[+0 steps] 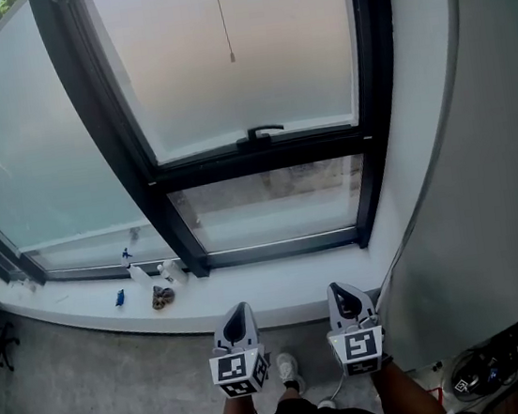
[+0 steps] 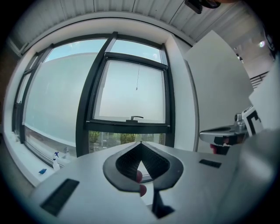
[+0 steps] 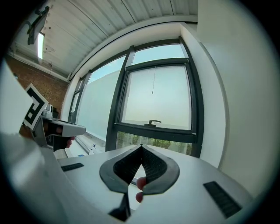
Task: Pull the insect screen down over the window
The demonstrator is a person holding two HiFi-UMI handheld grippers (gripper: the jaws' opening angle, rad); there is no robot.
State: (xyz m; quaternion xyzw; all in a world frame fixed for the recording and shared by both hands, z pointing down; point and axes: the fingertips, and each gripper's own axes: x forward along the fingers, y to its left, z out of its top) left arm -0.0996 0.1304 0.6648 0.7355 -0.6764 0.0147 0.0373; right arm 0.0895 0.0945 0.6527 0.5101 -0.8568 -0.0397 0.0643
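Note:
A black-framed window (image 1: 155,172) stands ahead, its upper pane (image 1: 229,54) hazy and its lower pane (image 1: 273,204) clear. A thin pull cord (image 1: 225,26) hangs in front of the upper pane, its small end piece well above the black window handle (image 1: 263,132). The cord (image 2: 138,81) and the handle (image 3: 152,123) also show in both gripper views. My left gripper (image 1: 238,313) and right gripper (image 1: 343,292) are held side by side low in front of the sill, far below the cord. Both point level at the window. The left gripper (image 2: 140,142) and the right gripper (image 3: 141,145) are shut with nothing between them.
On the white sill (image 1: 280,293) at the left stand a spray bottle (image 1: 137,270), a blue item (image 1: 119,297) and a small brown object (image 1: 163,297). A white wall (image 1: 482,172) juts out on the right. Cables and gear (image 1: 479,371) lie on the floor at lower right.

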